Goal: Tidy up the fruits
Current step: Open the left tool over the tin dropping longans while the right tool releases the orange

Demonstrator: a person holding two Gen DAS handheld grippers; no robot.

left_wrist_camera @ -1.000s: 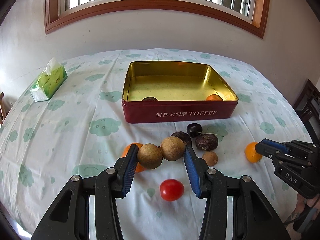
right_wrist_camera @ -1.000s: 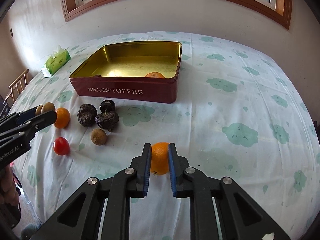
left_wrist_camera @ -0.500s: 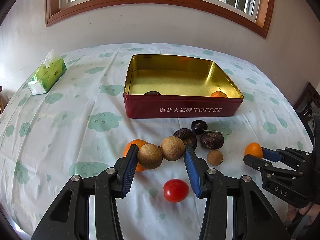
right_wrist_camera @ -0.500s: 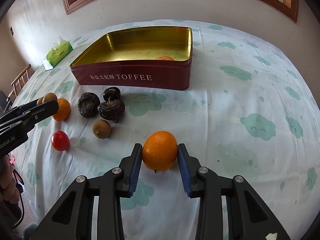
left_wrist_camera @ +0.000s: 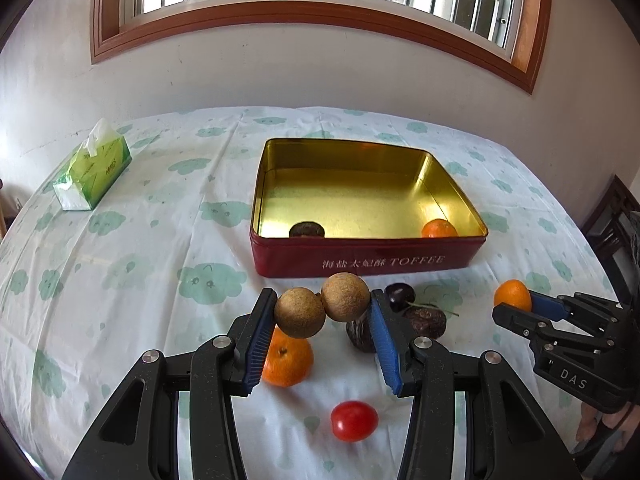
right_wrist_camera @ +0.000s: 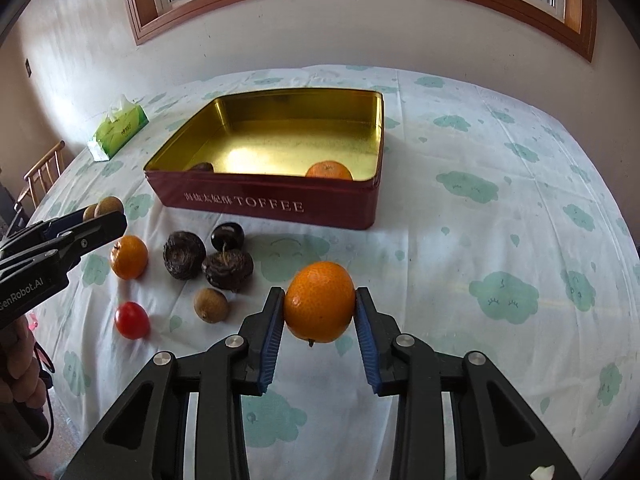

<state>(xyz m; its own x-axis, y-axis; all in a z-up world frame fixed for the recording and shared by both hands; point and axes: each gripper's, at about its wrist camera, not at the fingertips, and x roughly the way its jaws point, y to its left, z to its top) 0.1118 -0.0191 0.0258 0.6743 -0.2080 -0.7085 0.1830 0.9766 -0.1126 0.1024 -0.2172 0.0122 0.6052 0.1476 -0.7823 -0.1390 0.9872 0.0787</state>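
Our left tool (left_wrist_camera: 318, 314) gripped two brown longans (left_wrist_camera: 323, 310) together; our right tool (right_wrist_camera: 319, 307) clenched a tangerine (right_wrist_camera: 319, 302) above the table (right_wrist_camera: 500, 200).

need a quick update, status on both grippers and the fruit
Left gripper shut on two brown fruits. Right gripper shut on orange. Tin ahead, path clear.

Two brown longans (left_wrist_camera: 322, 309) and an orange (right_wrist_camera: 319, 301) held aloft.

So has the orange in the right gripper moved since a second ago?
Yes. The orange has lifted off the tablecloth, clamped in the right gripper, and now hangs closer to the toffee tin.
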